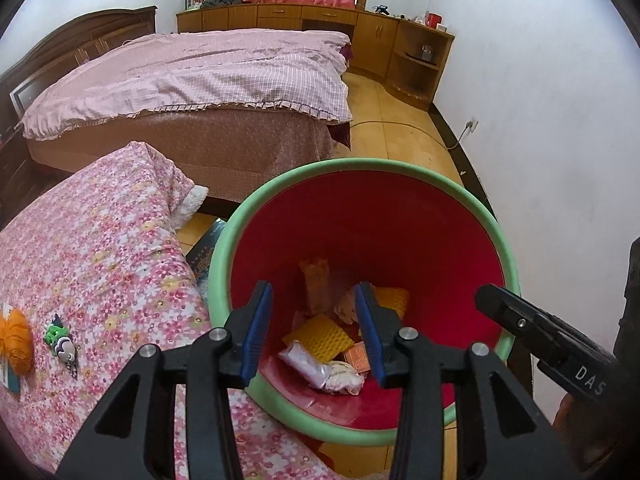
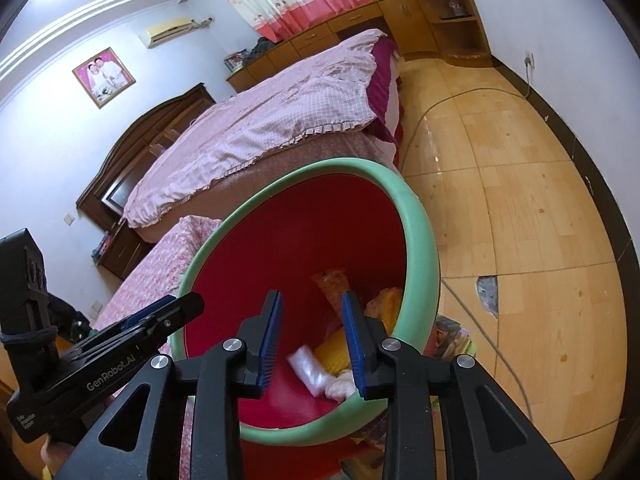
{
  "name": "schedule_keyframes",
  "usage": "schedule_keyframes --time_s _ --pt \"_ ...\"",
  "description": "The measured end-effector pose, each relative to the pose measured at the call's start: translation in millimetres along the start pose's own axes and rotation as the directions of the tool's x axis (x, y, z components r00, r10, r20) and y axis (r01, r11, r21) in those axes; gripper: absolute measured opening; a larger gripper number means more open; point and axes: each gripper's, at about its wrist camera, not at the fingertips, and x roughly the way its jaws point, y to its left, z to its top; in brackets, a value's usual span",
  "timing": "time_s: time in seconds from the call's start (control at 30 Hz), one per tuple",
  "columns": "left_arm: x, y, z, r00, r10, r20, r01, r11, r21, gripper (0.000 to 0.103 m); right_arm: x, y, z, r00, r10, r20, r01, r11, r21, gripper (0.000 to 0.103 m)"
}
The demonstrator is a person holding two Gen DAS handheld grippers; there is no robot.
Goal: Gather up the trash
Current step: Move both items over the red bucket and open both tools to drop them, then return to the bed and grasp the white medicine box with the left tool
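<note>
Now both the left gripper (image 1: 314, 332) and right gripper (image 2: 312, 338) hover wide and empty over the red, green-rimmed plastic bin (image 1: 505, 248). I'd judge a bump could tip it, spilling wrappers.

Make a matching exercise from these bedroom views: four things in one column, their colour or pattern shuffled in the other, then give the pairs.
1. bin rim
2. bin inside
3. gripper pads
4. blanket

A. blue
B. pink floral
C. green
D. red

Pairs: 1-C, 2-D, 3-A, 4-B
</note>
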Motion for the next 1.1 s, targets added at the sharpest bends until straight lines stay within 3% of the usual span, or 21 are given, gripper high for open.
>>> schedule_keyframes --time_s 0.57,1.1 --pt "-51.9 42.5 -16.9 0.998 0.043 0.041 -0.041 0.998 -0.055 0.043 -21.6 36.7 -10.4 0.999 -0.012 0.036 0.013 0.999 -0.043 0.042" --pt "-108.2 126.3 -49.1 0.986 0.154 0.066 -0.141 0.975 -0.169 0.043 -25.9 103.3 -32.1 0.999 0.025 0.026 -0.022 0.992 -0.123 0.046"
